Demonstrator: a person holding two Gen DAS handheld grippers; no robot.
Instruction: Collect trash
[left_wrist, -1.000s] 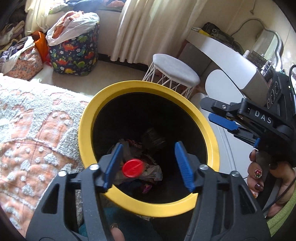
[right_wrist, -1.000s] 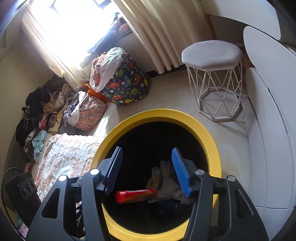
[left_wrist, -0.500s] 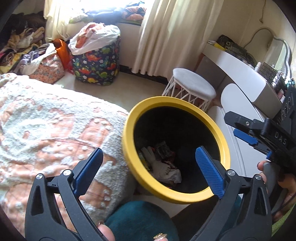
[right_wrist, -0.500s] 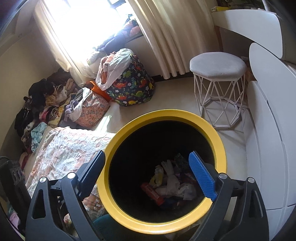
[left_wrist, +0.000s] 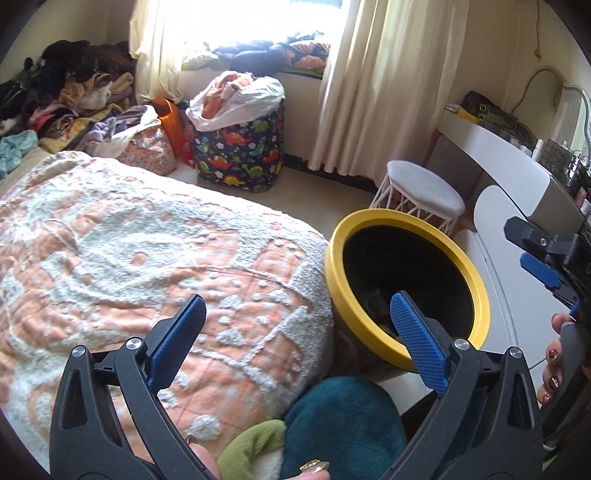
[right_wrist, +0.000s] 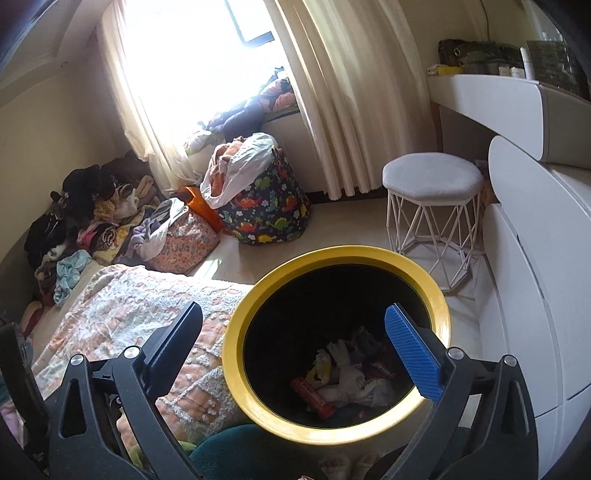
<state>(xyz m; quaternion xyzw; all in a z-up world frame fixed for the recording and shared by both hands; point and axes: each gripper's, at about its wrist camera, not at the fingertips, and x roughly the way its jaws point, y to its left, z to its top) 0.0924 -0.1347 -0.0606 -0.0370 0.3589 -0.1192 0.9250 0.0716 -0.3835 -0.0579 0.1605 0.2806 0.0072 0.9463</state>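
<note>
A black bin with a yellow rim stands beside the bed; it also shows in the left wrist view. Inside it lie a red tube, white crumpled paper and wrappers. My right gripper is open and empty, above the bin's near-left rim. My left gripper is open and empty, over the bed's edge to the left of the bin. The right gripper also shows at the right edge of the left wrist view.
A bed with an orange and white blanket lies left of the bin. A white stool, a white dresser, a dinosaur-print bag and piles of clothes stand around. A teal cushion lies near me.
Both grippers opened wide and drew back and up from the bin. The red tube dropped from between the right fingers into the bin. The left view swung left toward the bed.
</note>
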